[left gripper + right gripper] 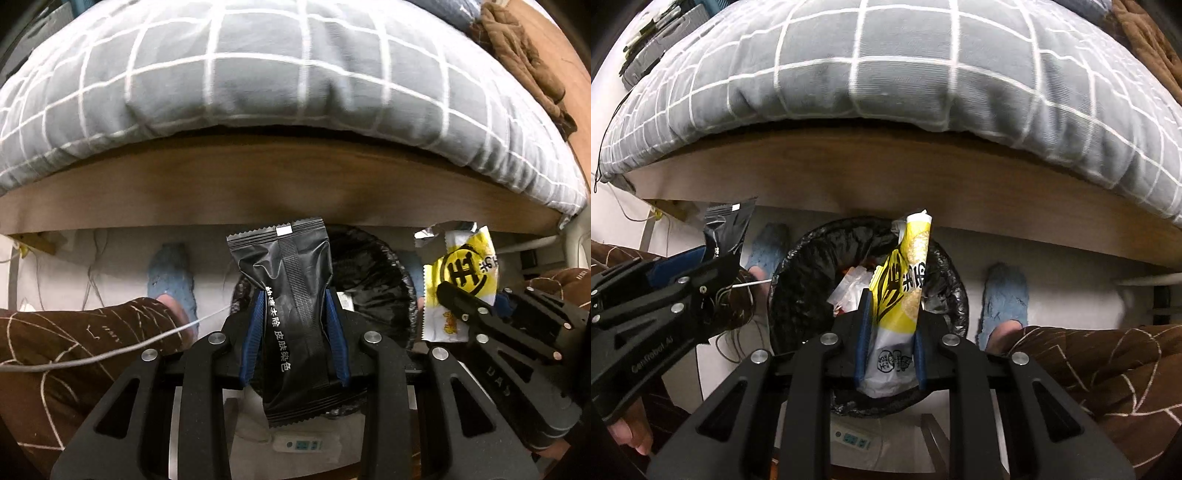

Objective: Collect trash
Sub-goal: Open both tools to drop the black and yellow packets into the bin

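My left gripper (294, 306) is shut on a black foil packet (286, 280) with white lettering, held upright above the bin. In the right wrist view my right gripper (891, 314) is shut on a yellow and white snack wrapper (905, 291), right over the round bin lined with a black bag (798, 280). That bin (373, 280) holds crumpled wrappers. Each gripper shows in the other's view: the right gripper (476, 299) with its yellow wrapper (461, 273) at the right, the left gripper (690, 266) with the black packet (726, 225) at the left.
A bed with a grey checked duvet (277, 81) and wooden side board (280, 184) stands just behind the bin. The person's legs in brown patterned trousers (1108, 369) and blue slippers (1006, 299) flank the bin. A white power strip (851, 439) and cables (92, 354) lie on the floor.
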Demonstrator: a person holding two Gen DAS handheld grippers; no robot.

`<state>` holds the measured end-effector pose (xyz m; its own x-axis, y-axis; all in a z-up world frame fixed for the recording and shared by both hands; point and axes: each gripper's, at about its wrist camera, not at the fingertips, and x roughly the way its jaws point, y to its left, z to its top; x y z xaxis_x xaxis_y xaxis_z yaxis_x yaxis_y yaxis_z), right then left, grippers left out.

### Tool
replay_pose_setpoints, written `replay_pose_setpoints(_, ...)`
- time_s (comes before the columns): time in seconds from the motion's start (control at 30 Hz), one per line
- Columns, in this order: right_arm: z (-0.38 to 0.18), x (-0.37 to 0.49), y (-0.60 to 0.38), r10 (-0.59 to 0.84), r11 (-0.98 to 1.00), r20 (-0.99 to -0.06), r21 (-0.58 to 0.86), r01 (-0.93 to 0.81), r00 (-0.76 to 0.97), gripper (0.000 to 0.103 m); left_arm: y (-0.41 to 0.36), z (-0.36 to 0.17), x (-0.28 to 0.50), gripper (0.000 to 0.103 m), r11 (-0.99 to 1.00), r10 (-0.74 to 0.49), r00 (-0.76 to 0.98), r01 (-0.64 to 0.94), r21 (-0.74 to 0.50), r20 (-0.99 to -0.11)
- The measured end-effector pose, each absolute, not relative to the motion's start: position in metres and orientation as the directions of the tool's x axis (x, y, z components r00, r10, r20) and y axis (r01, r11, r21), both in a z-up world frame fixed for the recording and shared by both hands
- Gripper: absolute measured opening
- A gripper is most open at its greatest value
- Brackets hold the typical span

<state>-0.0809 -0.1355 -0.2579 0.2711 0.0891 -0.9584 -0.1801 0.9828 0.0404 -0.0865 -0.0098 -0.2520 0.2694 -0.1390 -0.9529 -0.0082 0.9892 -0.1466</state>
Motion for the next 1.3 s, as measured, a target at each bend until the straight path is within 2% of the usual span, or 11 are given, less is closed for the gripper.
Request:
replay_pose_setpoints(0.13, -0.263, -0.08, -0.125, 0.107, 0.978, -0.959, 0.054, -0.201, 0.264, 0.023, 0.004, -0.258, -0.092, 0.032, 0.99, -0.119, 0.266, -0.041, -0.135, -0.957)
replay_pose_setpoints(0.23, -0.265, -0.08, -0.116, 0.109, 0.974, -0.959, 0.051, -0.219, 0.263, 0.033, 0.011, -0.257, -0.094, 0.032, 0.991, -0.101, 0.265, -0.059, -0.12, -0.959)
replay_pose_setpoints(0.4, -0.256, -0.082, -0.115, 0.096, 0.973, -0.953, 0.029, -0.228, 0.288, 0.061, 0.016, -0.255, -0.096, 0.032, 0.991, -0.096, 0.271, -0.068, -0.118, -0.958)
replay_pose_setpoints(0.7, -0.237, -0.089, -0.145, 0.057, 0.981, -0.937, -0.011, -0.192, 0.345, 0.085, -0.008, -0.245, -0.09, 0.032, 0.992, -0.119, 0.277, -0.004, -0.124, -0.953)
replay_pose_setpoints(0.97, -0.225, -0.094, -0.187, 0.003, 0.996, -0.92, -0.034, -0.088, 0.392, 0.094, -0.044, -0.239, -0.083, 0.032, 0.988, -0.155, 0.277, 0.067, -0.142, -0.948)
replay_pose_setpoints(1.13, -0.217, -0.096, -0.205, -0.025, 0.999, -0.907, -0.041, -0.028, 0.42, 0.095, -0.06, -0.236, -0.083, 0.033, 0.983, -0.176, 0.275, 0.097, -0.154, -0.945)
replay_pose_setpoints(1.27, -0.216, -0.094, -0.213, -0.026, 1.0, -0.909, -0.027, 0.004, 0.416, 0.095, -0.064, -0.237, -0.086, 0.04, 0.985, -0.159, 0.286, 0.113, -0.132, -0.945)
replay_pose_setpoints(1.3, -0.216, -0.094, -0.213, -0.026, 1.0, -0.909, -0.025, 0.008, 0.416, 0.095, -0.064, -0.237, -0.086, 0.045, 0.986, -0.152, 0.287, 0.115, -0.123, -0.946)
